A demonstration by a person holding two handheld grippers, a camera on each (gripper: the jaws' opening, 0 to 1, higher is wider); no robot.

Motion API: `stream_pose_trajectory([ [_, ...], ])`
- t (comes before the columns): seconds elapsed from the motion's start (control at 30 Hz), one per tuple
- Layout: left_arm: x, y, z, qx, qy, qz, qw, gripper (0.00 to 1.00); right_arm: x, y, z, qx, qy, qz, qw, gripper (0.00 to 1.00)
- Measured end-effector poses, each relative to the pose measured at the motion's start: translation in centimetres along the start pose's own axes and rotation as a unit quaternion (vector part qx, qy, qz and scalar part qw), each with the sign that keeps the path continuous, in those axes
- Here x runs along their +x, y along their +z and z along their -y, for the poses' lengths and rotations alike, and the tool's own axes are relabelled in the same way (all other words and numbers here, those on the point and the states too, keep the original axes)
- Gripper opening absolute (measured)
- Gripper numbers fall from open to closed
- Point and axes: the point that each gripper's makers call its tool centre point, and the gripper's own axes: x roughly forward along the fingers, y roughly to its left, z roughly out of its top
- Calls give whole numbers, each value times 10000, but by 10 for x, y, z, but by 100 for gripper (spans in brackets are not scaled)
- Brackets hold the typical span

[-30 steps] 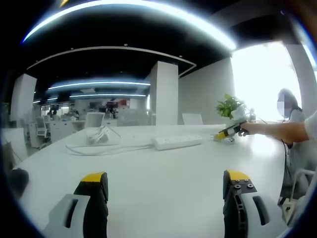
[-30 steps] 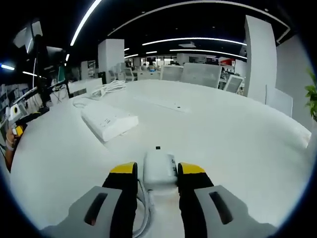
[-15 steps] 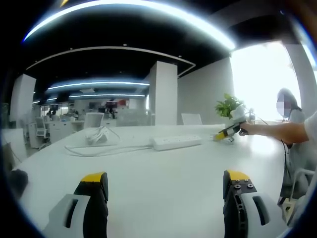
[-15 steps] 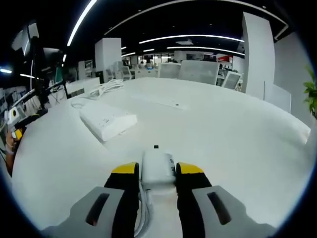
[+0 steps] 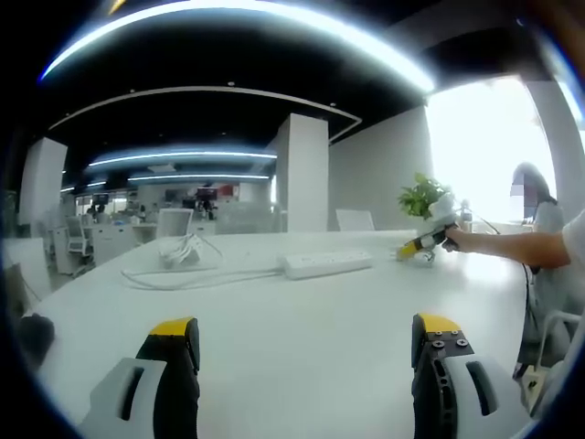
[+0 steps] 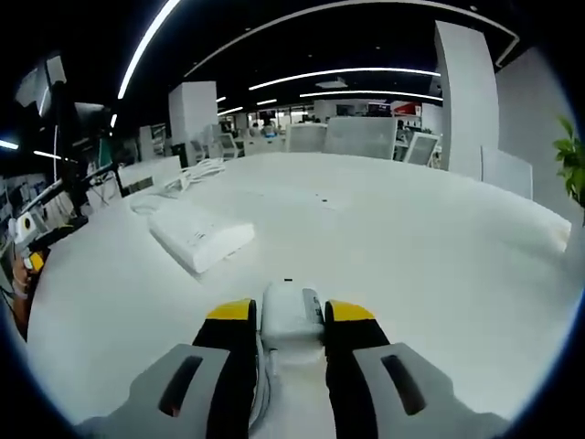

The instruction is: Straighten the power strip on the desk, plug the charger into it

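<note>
My right gripper (image 6: 279,315) has its jaws drawn in narrow on the charger (image 6: 292,315), the white block pinched between the yellow-tipped pads with its front face pointing ahead over the desk (image 6: 439,265). A white cord (image 6: 260,389) trails back from it beside my left jaw. I judge I hold it this way, nose forward, so it can be carried toward the sockets without being turned around in the grip.

Ahead and to the left of that gripper lies the power strip (image 6: 199,236), flat on the desk, its near end angled toward me and well apart from the charger. Beyond it its cable runs away toward a loose white bundle (image 6: 203,167) farther off on the desk.

My left gripper (image 5: 302,352) sits low over the desk with its jaws spread wide and nothing between them. It seems to be kept free for the strip, which the task wants straightened.

In the left gripper view the strip (image 5: 328,262) shows side-on, far ahead and a little right of centre, with its cable (image 5: 206,273) running off leftward; that gives its lie across the desk, which the end-on look from the right gripper does not. This view also takes in my right gripper (image 5: 422,242) from outside, beyond the strip's right end, held out on my outstretched arm (image 5: 512,245), with a green plant (image 5: 420,196) behind it. The right gripper view alone shows how the charger sits in the jaws.
</note>
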Motion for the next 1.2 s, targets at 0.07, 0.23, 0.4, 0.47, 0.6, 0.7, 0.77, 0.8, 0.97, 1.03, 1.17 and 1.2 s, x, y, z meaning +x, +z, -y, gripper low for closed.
stream_pose_trajectory([
  [0.07,0,0,1,-4,-5,9,10000,99,-1,2,-2,-199,-35,-49,9998,26],
  [0.23,1,-1,3,-6,-40,0,10000,99,1,0,-4,-290,9,-131,9995,26],
  [0.4,0,-2,4,5,-48,-14,10000,99,2,-3,-1,-240,15,-102,9997,26],
  [0.47,-1,-2,3,-7,-31,-9,10000,99,2,-3,-1,-211,22,-88,9997,26],
  [0.6,-1,-2,0,-20,-6,0,10000,99,2,-5,-1,-220,31,-71,9997,26],
  [0.7,-1,-3,1,-17,-12,-2,10000,99,2,-7,0,-245,51,-69,9997,27],
  [0.77,0,-4,1,-20,-25,-16,10000,99,2,-8,-1,-247,58,-55,9997,27],
  [0.8,0,-4,1,-20,-26,-19,10000,99,2,-9,-2,-282,34,-72,9996,27],
  [0.97,1,-5,2,-23,-24,-24,10000,99,2,-8,-3,-491,0,-100,9987,29],
  [1.03,1,-5,2,-24,-27,-20,10000,99,4,-9,-1,-554,-1,-128,9984,30],
  [1.17,1,-5,2,-17,-30,-30,10000,99,4,-7,1,-574,10,-81,9983,32],
  [1.2,1,-5,2,-17,-31,-28,10000,99,4,-7,0,-583,5,-74,9983,32],
])
